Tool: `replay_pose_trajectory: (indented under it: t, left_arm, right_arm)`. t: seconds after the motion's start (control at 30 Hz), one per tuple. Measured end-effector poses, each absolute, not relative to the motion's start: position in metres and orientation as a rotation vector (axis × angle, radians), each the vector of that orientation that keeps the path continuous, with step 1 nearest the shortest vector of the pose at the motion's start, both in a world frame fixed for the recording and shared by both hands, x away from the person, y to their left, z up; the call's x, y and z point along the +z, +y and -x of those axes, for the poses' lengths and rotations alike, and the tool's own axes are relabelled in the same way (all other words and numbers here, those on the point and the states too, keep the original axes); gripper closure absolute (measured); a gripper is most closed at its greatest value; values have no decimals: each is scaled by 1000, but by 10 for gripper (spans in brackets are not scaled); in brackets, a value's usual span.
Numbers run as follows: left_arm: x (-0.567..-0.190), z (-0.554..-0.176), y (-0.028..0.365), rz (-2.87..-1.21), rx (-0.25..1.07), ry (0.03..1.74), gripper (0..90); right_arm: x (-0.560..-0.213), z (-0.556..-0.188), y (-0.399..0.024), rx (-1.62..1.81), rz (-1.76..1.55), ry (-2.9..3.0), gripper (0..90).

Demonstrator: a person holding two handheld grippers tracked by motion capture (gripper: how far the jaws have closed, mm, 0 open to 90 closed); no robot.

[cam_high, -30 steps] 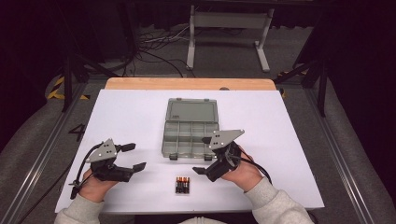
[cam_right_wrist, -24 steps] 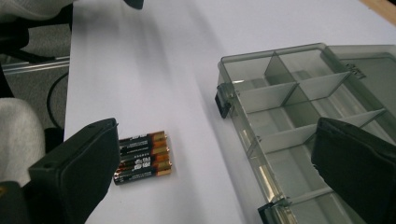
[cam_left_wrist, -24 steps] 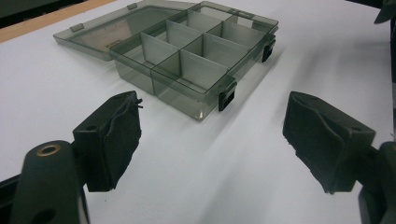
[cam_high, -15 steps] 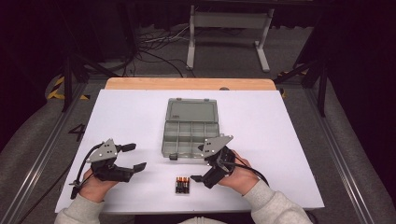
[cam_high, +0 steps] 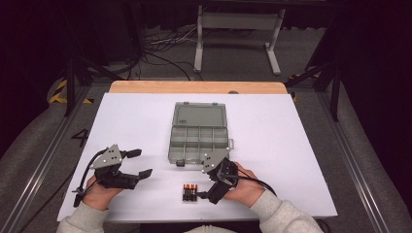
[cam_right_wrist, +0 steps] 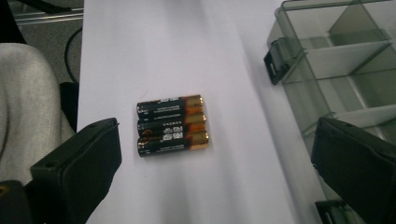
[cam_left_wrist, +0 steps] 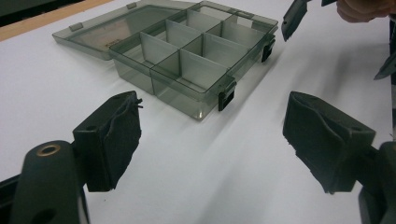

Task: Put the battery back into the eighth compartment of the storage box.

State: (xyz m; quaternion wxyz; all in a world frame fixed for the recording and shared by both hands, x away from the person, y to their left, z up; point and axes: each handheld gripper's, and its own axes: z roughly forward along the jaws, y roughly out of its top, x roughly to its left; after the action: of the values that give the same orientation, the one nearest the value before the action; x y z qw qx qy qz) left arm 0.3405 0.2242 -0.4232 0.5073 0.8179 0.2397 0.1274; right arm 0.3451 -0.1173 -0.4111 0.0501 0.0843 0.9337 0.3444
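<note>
3 batteries (cam_right_wrist: 172,125) lie side by side, touching one another, flat on the white counter (cam_high: 291,145), just off the near edge of the open compartment box (cam_high: 199,133) and apart from it. The right tongs (cam_high: 204,195) hang just beside the batteries, on the side away from the left tongs, and in the right gripper view the jaws stand wide apart with nothing between them, the batteries lying ahead in the gap. The left tongs (cam_high: 137,162) rest well away from the box's near-left corner, jaws likewise apart and empty. I judge the batteries small, rigid and fairly dense for their size, with smooth printed jackets that would likely slip or roll under an uneven pinch. Because they are round and packed tight, taking 1 alone looks awkward; the outermost cell, gripped across its length at mid-body, seems the safest hold, or all 3 squeezed together across the row. The box looks light, thin-walled plastic and could slide if nudged.
</note>
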Motion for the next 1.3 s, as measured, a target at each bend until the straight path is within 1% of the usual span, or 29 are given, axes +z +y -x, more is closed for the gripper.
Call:
replay_pose_trajectory:
  t: [0.67,1.2,1.3]
  left_arm:
    - [-423,-340,224,-1972,308,576,195]
    - [-423,-340,224,-1974,308,580,196]
    - [-423,-340,225,-1972,312,580,196]
  right_arm:
    - [-438,-337,-102,985,-203,2940,37]
    - [-446,-335,-96,921,-165,2971,104]
    - [-447,-335,-94,922,-152,2966,141]
